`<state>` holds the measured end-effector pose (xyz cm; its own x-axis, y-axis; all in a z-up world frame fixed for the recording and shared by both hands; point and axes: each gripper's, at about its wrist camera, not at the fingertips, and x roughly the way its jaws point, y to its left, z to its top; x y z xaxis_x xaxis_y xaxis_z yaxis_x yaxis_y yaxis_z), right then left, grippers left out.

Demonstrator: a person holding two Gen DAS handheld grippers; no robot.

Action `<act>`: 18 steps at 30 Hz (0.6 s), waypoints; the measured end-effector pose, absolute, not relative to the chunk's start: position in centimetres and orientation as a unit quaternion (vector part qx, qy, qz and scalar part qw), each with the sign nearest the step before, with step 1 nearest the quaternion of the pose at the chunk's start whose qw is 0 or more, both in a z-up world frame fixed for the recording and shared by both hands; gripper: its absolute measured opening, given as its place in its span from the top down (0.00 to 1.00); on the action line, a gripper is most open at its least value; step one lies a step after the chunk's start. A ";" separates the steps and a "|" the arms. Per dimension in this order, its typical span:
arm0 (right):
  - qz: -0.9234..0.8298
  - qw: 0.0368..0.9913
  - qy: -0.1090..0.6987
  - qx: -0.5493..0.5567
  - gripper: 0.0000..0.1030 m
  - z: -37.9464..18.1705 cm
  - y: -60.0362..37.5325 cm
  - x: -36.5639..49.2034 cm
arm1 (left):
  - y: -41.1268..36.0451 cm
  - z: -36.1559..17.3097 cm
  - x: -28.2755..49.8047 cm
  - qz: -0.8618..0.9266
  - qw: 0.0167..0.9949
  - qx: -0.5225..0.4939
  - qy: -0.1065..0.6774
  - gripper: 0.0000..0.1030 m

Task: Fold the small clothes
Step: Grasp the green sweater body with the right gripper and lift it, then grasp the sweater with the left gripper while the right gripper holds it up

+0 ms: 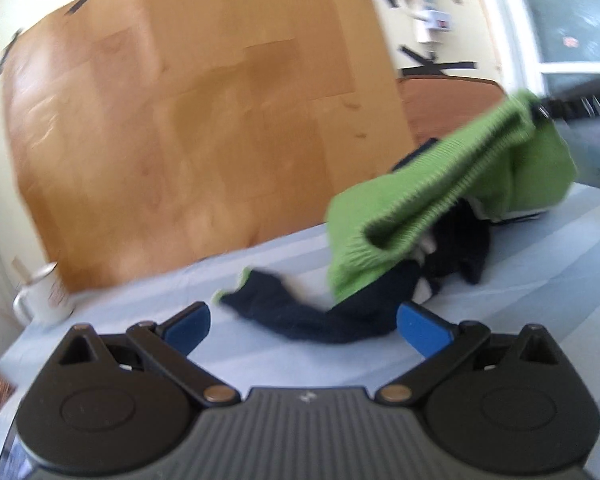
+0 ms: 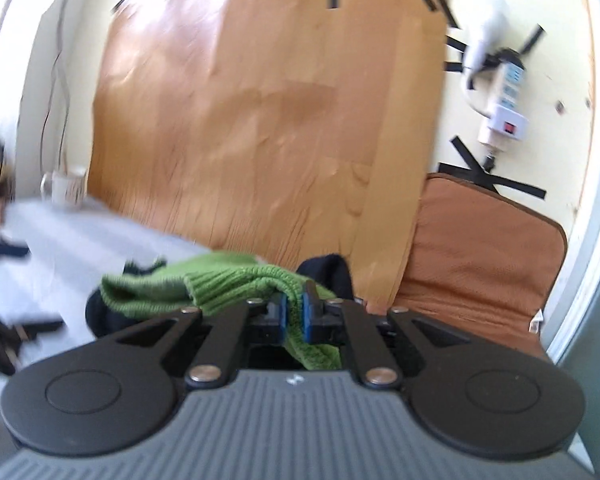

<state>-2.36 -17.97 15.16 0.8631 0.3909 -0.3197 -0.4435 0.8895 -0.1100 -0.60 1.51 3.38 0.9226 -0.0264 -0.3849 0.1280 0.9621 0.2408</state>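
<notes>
A small green and dark navy knitted sweater [image 1: 440, 196] lies bunched on the pale blue striped cloth [image 1: 540, 300]. One navy sleeve [image 1: 300, 312] trails toward my left gripper [image 1: 304, 324], which is open and empty just in front of the sleeve. My right gripper [image 2: 294, 312] is shut on the green ribbed hem [image 2: 240, 280] and lifts it off the surface. In the left wrist view the right gripper [image 1: 540, 110] holds the raised green edge at the upper right.
A white mug [image 1: 44, 296] stands at the far left of the cloth, also in the right wrist view [image 2: 66, 188]. Brown paper [image 1: 200, 120] is taped to the wall behind. A brown cushion [image 2: 480, 260] leans at the right. A power strip [image 2: 504, 100] hangs on the wall.
</notes>
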 end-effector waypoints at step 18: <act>0.227 0.969 0.056 -0.075 0.90 21.2 -19.4 -3.7 | -4.2 4.3 3.1 -0.065 0.972 0.134 0.183 0.12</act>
<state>-3.66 -19.39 21.25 0.8903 0.4325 -0.1429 -0.4493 0.8852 -0.1202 3.08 -4.16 4.28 0.9245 -0.0763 -0.3736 0.1745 0.9558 0.2366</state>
